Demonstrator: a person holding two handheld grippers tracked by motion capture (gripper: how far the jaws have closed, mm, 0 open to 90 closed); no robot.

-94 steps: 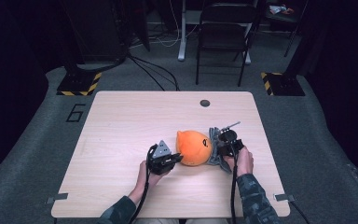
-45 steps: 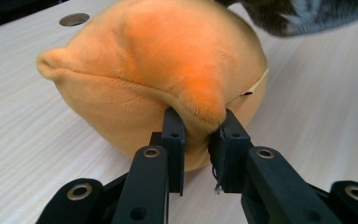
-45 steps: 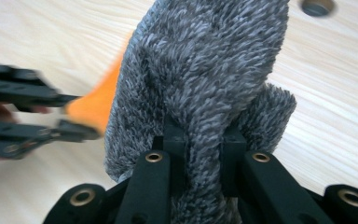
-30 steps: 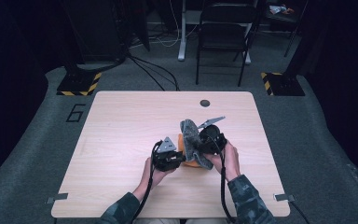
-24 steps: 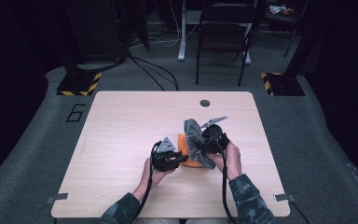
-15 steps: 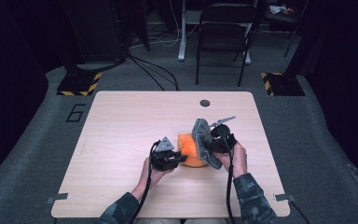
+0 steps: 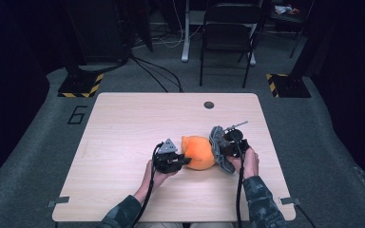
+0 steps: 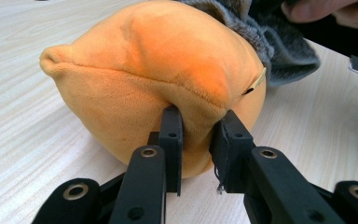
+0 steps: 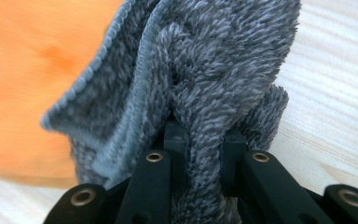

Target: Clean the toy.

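High view first: you've got a pale wood-grain table (image 7: 123, 142) with rounded corners sitting on grey carpet, a black folding chair (image 7: 228, 38) beyond its far edge, and a small dark round disc (image 7: 209, 105) near the far edge of the tabletop. Toward the near side, right of centre, is the orange plush toy (image 7: 197, 152), a rounded, soft lump lying on its side, with a grey fuzzy cloth (image 7: 217, 149) bunched up against its right end. Your two hands come in from the bottom edge, camo-pattern sleeves on both forearms.

Your left gripper (image 7: 183, 161) is at the plush's left end, grey three-cornered plate on top. In the left gripper view, the plush (image 8: 158, 88) is short-pile velvety fabric with a sewn seam running along it and a little pointed nub at one end. The two black jaws are pinched on a fold of that orange fabric at its lower edge, so a ridge of plush bulges up between the pads. They aren't fully together, the fabric keeps them apart.

Your right gripper (image 7: 225, 152) is on the other side. In the right gripper view, the cloth (image 9: 205, 74) is thick shaggy microfibre with a stitched, lighter hem, folded over itself in layers. The jaws are clamped on a wad of it, pads mostly buried in the pile. The orange plush (image 9: 42, 70) is right behind, touching the cloth.
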